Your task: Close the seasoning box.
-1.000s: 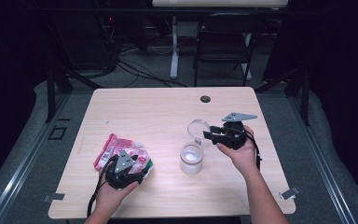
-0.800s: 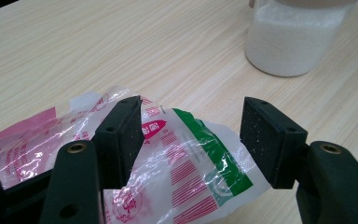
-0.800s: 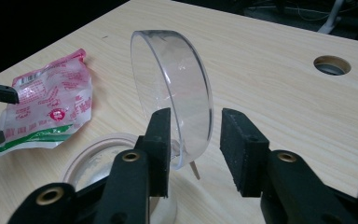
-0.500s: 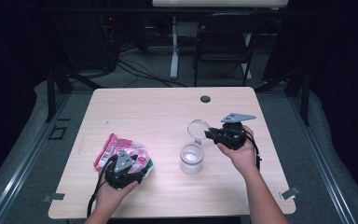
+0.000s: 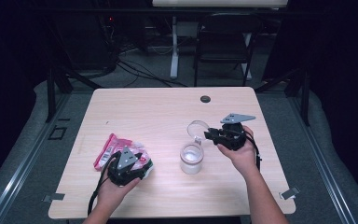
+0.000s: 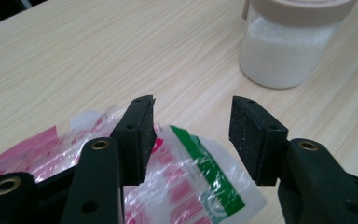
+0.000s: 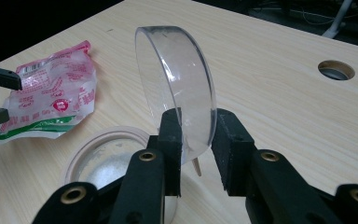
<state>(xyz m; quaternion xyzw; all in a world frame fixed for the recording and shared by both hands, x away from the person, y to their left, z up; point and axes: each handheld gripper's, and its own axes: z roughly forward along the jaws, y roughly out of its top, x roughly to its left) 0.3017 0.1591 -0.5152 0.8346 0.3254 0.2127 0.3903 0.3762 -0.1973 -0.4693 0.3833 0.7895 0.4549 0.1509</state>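
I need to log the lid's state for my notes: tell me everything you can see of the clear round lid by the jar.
The clear round plastic lid is a shallow disc with a raised rim, see-through and glossy. It stands on edge, flipped up off the open white-filled jar, and seems joined to the jar's rim by a small tab. The right tongs are shut on its lower rim, one jaw on each face. It hangs over the light wooden table, on the jar's far side.
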